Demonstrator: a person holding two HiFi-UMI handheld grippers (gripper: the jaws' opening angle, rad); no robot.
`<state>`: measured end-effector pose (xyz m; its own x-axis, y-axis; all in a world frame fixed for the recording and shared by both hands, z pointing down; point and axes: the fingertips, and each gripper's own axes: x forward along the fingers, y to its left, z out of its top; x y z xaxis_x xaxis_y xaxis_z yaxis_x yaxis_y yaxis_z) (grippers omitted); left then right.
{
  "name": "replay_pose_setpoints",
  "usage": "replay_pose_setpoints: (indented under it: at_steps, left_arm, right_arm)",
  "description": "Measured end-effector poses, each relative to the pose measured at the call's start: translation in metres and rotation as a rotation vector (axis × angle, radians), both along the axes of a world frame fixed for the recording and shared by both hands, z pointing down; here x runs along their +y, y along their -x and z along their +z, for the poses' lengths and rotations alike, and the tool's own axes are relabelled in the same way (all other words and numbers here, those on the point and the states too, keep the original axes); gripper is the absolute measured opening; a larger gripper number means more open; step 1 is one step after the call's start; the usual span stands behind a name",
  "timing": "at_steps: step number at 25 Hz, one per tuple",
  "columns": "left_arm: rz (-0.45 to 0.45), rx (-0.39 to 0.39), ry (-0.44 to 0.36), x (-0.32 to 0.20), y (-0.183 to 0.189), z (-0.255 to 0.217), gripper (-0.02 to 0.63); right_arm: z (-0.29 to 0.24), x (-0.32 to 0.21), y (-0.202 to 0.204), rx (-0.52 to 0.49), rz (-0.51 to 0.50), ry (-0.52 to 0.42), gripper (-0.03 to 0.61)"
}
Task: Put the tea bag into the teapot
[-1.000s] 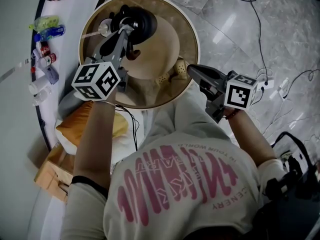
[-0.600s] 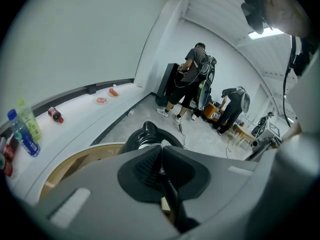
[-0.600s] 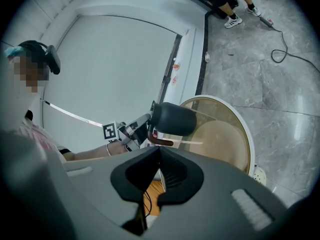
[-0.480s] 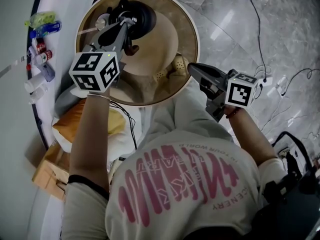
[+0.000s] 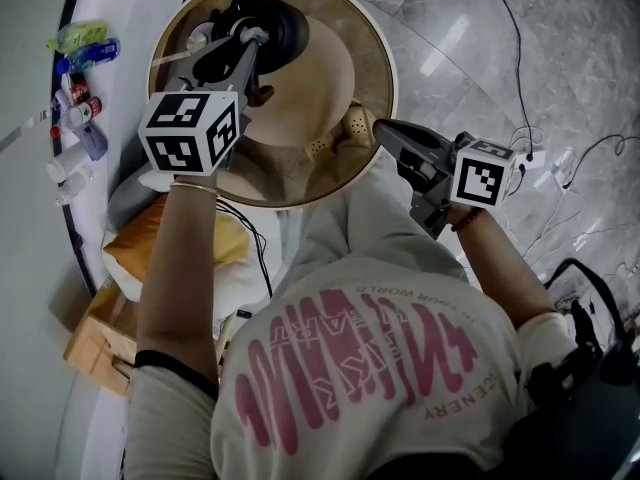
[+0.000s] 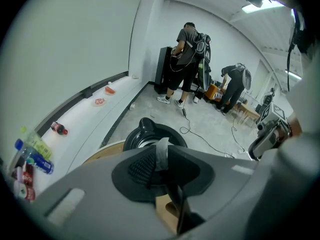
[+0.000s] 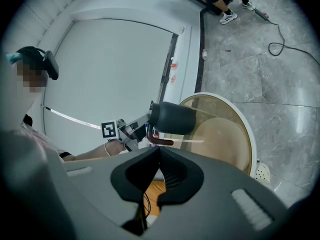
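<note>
A black teapot stands lidless at the far left of the round glass table. My left gripper reaches over its mouth. In the left gripper view the open teapot lies just beyond the jaws. A pale tea bag strip hangs at the tips of the left gripper, whose jaws are opening with a gap showing between the pads. My right gripper hovers at the table's near right edge, shut and empty. From the right gripper view I see the teapot side on.
Several bottles lie on the white ledge at the left. A pale perforated shoe shows under the glass. An orange cushion sits below the table edge. Cables cross the marble floor. Two people stand far back.
My left gripper has moved a little farther out over the teapot. The right gripper has barely shifted.
</note>
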<state>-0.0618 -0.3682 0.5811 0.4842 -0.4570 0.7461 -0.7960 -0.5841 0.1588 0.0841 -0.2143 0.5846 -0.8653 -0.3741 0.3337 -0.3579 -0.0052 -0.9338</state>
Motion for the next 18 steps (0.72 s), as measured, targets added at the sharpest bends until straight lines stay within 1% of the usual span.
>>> replay_pose_setpoints:
  at_steps: [5,18]
  left_arm:
    - [-0.016,-0.035,-0.005,-0.002,0.004,-0.002,0.134]
    - [-0.063,-0.064,-0.028,-0.003,0.015,-0.015,0.133]
  right_arm:
    - [0.0,-0.001,-0.002,-0.003,0.002,0.004,0.006]
    - [-0.005,-0.003,0.001,-0.02,-0.012,0.006,0.006]
